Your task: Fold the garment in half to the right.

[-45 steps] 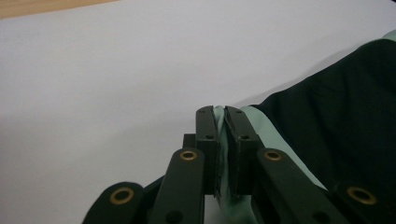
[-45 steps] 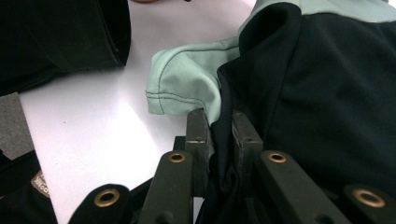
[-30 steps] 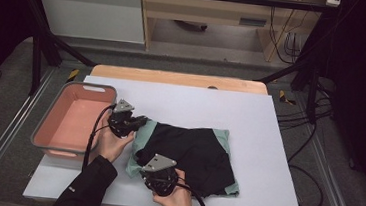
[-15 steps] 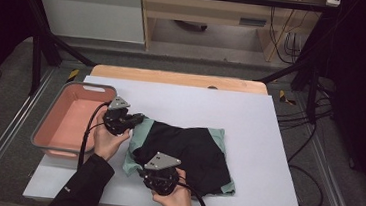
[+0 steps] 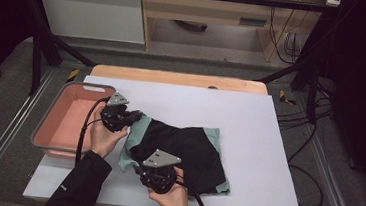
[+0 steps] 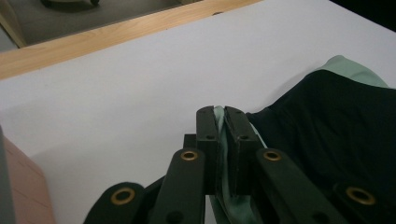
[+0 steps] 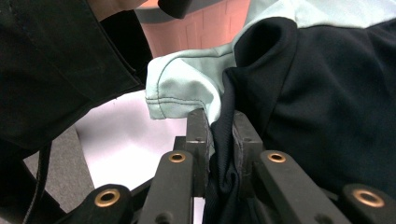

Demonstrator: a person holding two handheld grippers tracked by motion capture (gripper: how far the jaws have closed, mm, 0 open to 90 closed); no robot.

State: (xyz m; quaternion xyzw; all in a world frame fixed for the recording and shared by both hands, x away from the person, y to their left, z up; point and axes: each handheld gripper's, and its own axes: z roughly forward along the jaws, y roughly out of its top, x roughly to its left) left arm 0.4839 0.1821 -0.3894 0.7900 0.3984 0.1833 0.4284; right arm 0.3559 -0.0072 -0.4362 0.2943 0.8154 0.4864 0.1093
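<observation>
A folded black and mint-green garment [image 5: 187,151] lies on the white table [image 5: 249,129], left of its middle. My left gripper [image 5: 136,116] holds the garment's far left corner; in the left gripper view its jaws are shut on mint-green cloth [image 6: 223,140]. My right gripper [image 5: 147,167] grips the near left edge; in the right gripper view its jaws pinch a bunch of black cloth [image 7: 222,154], with a mint-green sleeve [image 7: 182,91] just beyond. The garment's left edge is lifted and bunched between the two grippers.
A salmon-pink tray [image 5: 71,118] with a grey rim sits at the table's left edge, next to my left hand. A wooden strip [image 5: 178,78] runs along the table's far edge. Cables hang beyond the table's right side.
Both grippers have drawn the garment a little to the left, toward the tray. The left edge has bunched up more. Both stay shut on the cloth.
</observation>
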